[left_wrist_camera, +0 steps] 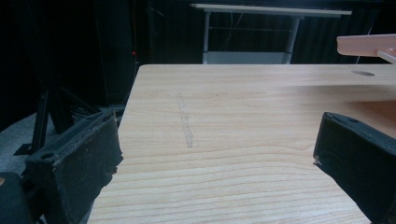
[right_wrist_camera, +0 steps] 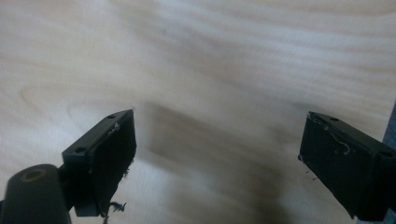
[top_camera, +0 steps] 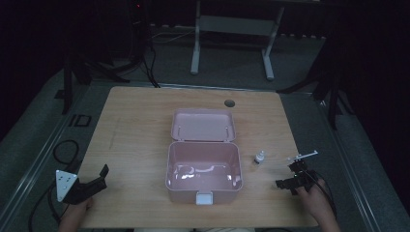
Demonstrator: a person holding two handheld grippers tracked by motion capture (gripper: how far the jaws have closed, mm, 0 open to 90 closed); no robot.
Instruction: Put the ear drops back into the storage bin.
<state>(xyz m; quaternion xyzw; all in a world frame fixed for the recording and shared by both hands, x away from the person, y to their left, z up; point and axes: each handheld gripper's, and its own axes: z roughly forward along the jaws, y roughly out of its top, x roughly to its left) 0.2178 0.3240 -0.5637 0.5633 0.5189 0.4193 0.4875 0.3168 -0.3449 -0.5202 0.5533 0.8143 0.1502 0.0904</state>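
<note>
Pale wood grain covers the worktop (top_camera: 135, 125), and at its middle, toward the near edge, sits a pink box (top_camera: 204, 170) with its lid (top_camera: 203, 124) thrown back flat toward the far edge, so the empty inside lies open to whatever is to go in. Just beside the box, toward the right edge, a small white dropper bottle (top_camera: 259, 157) stands upright, apart from the box wall and within easy reach of the right gripper (top_camera: 294, 180), which hovers near the near right corner. Its fingers (right_wrist_camera: 106, 154) are spread wide with nothing between them, bare wood below, probably readied to close on the bottle. The left gripper (top_camera: 92, 186) rests by the near left corner, well apart from the box, its fingers (left_wrist_camera: 81, 163) likewise wide apart and empty, seemingly waiting to steady the box or lid.
</note>
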